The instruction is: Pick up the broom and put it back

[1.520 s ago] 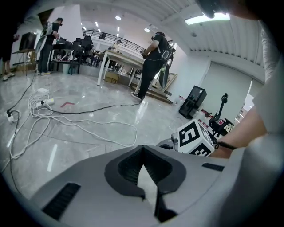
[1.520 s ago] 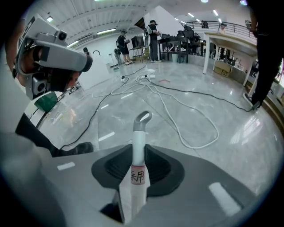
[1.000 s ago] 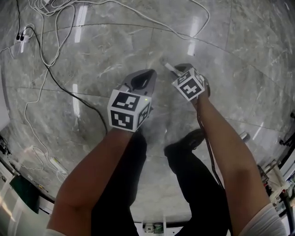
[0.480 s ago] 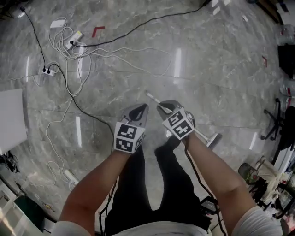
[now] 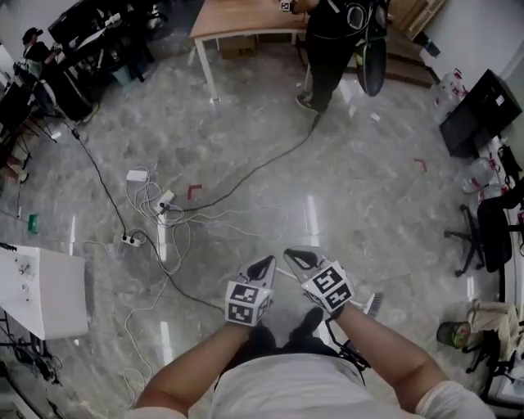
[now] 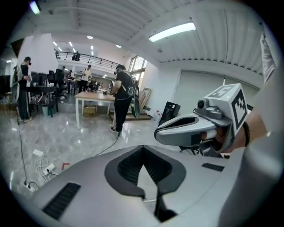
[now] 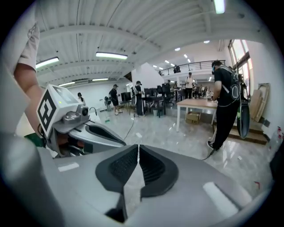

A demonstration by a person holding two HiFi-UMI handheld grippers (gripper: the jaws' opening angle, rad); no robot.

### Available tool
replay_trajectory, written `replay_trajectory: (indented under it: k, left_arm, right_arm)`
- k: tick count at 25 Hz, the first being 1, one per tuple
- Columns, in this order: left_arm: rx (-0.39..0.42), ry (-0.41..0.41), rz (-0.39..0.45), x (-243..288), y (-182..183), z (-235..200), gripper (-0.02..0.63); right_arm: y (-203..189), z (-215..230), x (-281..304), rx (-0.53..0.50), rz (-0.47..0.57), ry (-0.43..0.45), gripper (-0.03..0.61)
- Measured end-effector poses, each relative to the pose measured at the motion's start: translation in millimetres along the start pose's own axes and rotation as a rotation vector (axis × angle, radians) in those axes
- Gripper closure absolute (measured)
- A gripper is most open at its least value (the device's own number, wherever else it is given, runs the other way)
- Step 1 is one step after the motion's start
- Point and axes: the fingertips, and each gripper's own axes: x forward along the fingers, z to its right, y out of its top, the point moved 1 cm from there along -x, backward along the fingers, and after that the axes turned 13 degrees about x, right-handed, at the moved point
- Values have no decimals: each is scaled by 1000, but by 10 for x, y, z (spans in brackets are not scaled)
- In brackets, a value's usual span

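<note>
The broom lies on the grey marble floor below my hands in the head view. Its thin pale handle (image 5: 282, 270) runs under the right gripper to the brush head (image 5: 372, 304). Neither gripper touches it. My left gripper (image 5: 266, 263) is held high, side by side with the right one. Its jaws (image 6: 142, 148) meet at the tips with nothing between them. My right gripper (image 5: 293, 255) is closing, its tips (image 7: 138, 148) all but together and empty. Each gripper shows in the other's view: the right gripper (image 6: 177, 131), the left gripper (image 7: 108, 135).
White and black cables with power strips (image 5: 164, 204) sprawl on the floor ahead to the left. A white cabinet (image 5: 41, 290) stands at the left. A wooden table (image 5: 246, 16) and a standing person (image 5: 332, 41) are far ahead. An office chair (image 5: 487, 233) and a bucket (image 5: 450, 334) are at the right.
Both grippers and the head camera have risen far above the floor, and much more of the room shows. The broom stays down on the floor, looking smaller.
</note>
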Motion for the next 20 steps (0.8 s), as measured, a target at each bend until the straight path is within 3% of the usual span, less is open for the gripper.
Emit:
replay_trajectory:
  k: [4,8,15,20]
  left_arm:
    - [2,48,104,-505,762,440,609]
    - [9,87,214,-710,1329,566,609]
    - [83,92,291,-713,1761,736,609]
    - [92,87,320,-668,1923,814,609]
  right_arm:
    - [508,-302,-846,37,145,-18,575]
    - [923,-377,-1278,46,288,-38,575]
    - [1188,-370,-1625,-1,360,-81,577]
    - [1281,-308,-1721,-8,381,-99,577]
